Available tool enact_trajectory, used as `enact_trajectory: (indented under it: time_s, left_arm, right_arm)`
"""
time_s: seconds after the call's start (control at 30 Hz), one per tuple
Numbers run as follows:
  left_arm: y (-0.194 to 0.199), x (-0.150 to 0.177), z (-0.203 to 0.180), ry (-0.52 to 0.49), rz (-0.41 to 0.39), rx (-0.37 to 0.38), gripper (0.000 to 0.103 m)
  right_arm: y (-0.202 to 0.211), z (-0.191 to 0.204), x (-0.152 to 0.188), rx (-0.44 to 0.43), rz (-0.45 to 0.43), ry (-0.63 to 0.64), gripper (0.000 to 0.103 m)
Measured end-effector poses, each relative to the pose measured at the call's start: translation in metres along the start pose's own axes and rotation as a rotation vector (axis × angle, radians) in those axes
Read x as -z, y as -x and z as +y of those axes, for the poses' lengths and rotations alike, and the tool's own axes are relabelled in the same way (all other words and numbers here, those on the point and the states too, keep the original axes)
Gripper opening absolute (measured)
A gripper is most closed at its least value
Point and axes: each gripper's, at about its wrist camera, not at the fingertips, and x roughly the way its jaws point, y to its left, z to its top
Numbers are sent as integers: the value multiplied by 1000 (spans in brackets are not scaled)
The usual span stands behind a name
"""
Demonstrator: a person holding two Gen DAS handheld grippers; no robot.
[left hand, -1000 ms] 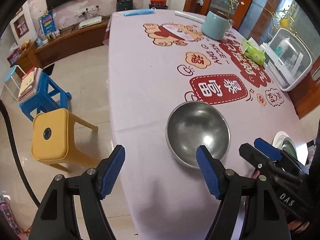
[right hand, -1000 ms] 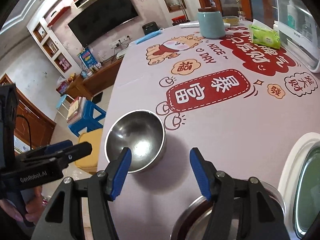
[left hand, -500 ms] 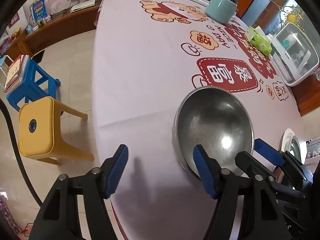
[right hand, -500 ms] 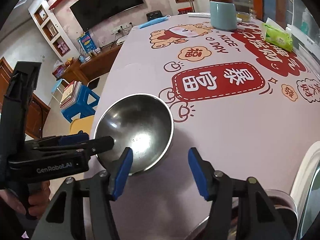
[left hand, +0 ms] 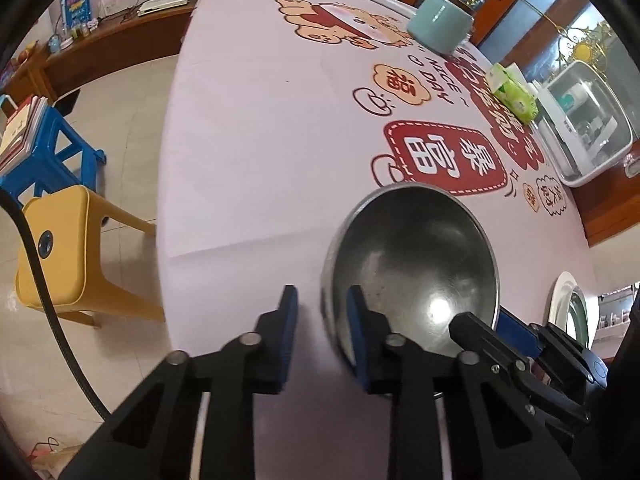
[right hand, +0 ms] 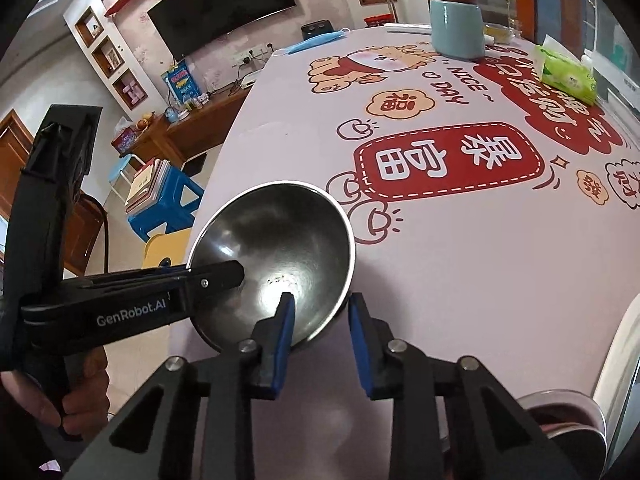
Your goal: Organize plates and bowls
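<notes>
While both tools clamp opposite sides of one round stainless-steel bowl (left hand: pixel 412 264) on the pink printed tablecloth (left hand: pixel 260 140), nothing looks stacked yet. The left gripper (left hand: pixel 322 314) has just been closing and pinches the near rim; the right gripper (right hand: pixel 320 316) (also just closing) bites the rim straight ahead of it. One white plate (left hand: pixel 560 300) and another steel bowl (right hand: pixel 560 408) wait to its right.

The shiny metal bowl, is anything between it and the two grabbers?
No. Both grippers straddle the metal bowl's rim with nothing between. The left gripper has just closed on the left edge and the right gripper on the right edge, one finger inside, one outside.
</notes>
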Motion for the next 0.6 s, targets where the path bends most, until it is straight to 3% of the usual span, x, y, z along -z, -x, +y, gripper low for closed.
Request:
enact_trajectory:
  time_s: [0.27, 0.6]
  left_arm:
    - [2, 10, -8, -30, 20, -27, 14]
    - [10, 36, -4, 24, 97, -12, 15]
  right_arm:
    - [2, -1, 1, 8, 5, -11, 16]
    - [13, 1, 4, 5, -5, -1, 9]
